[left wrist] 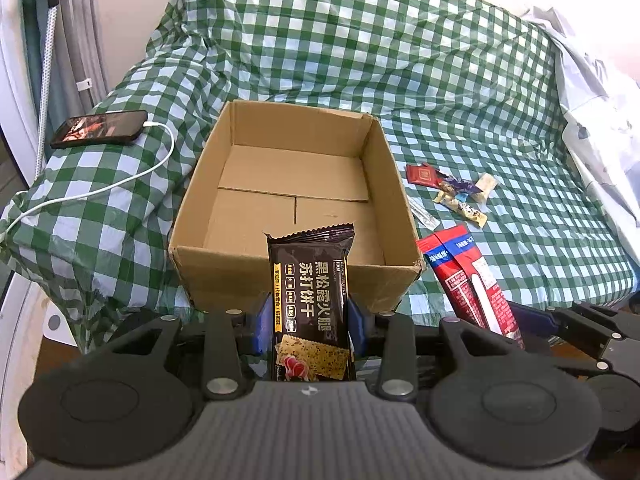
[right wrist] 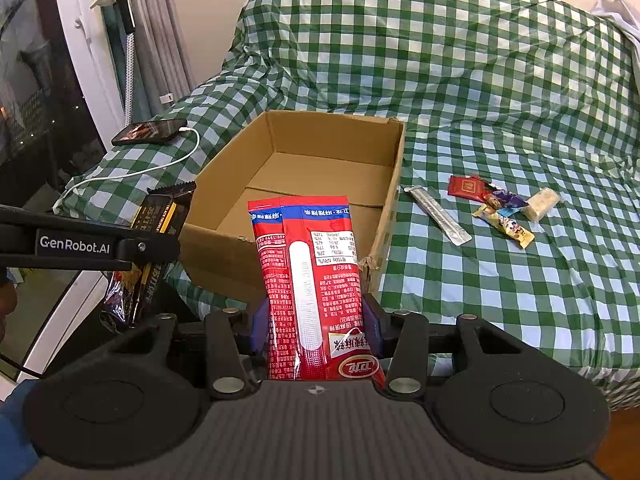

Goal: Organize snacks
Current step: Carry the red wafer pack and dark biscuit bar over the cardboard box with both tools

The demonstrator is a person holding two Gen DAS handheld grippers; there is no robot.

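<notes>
Sideways, "GenRobot.AI" on left claw (right wrist: 152, 280) arm.

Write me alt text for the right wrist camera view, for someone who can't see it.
The right gripper clamps a red snack packet upright in front of an open cardboard box with nothing visible inside, on a green checked cloth. Small wrapped snacks lie right of the box; at left, the left gripper holds a black cracker packet.

Cardboard box (left wrist: 296, 200) mid-bed, phone (left wrist: 100, 128) to its left (on the armrest), loose snacks (left wrist: 452, 192) right.
</notes>
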